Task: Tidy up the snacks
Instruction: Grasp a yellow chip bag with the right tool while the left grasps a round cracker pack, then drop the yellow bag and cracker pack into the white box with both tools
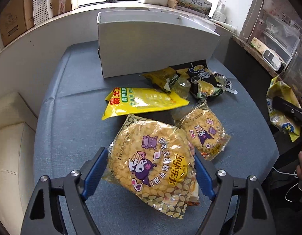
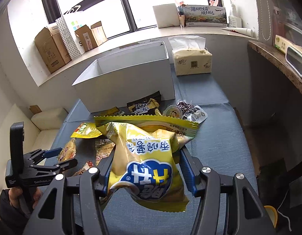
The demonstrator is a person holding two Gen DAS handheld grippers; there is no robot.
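Observation:
My left gripper (image 1: 151,156) is shut on a large clear Lay's bag of yellow puffs (image 1: 151,162), its blue fingers (image 1: 94,168) pressing both sides; the bag rests on or just above the blue table. It also shows in the right wrist view (image 2: 59,156). My right gripper (image 2: 147,156) is shut on a yellow and blue chip bag (image 2: 149,166) and holds it in the air in front of the open white box (image 2: 129,82). That bag also shows at the right edge of the left wrist view (image 1: 282,105).
On the blue table (image 1: 72,117) lie a smaller puff bag (image 1: 203,135), a flat yellow pouch (image 1: 145,101), a black chip bag (image 1: 203,80), a jelly cup (image 2: 173,113) and small packets. A tissue pack (image 2: 192,60) stands right of the box. A white sofa (image 1: 12,146) is at left.

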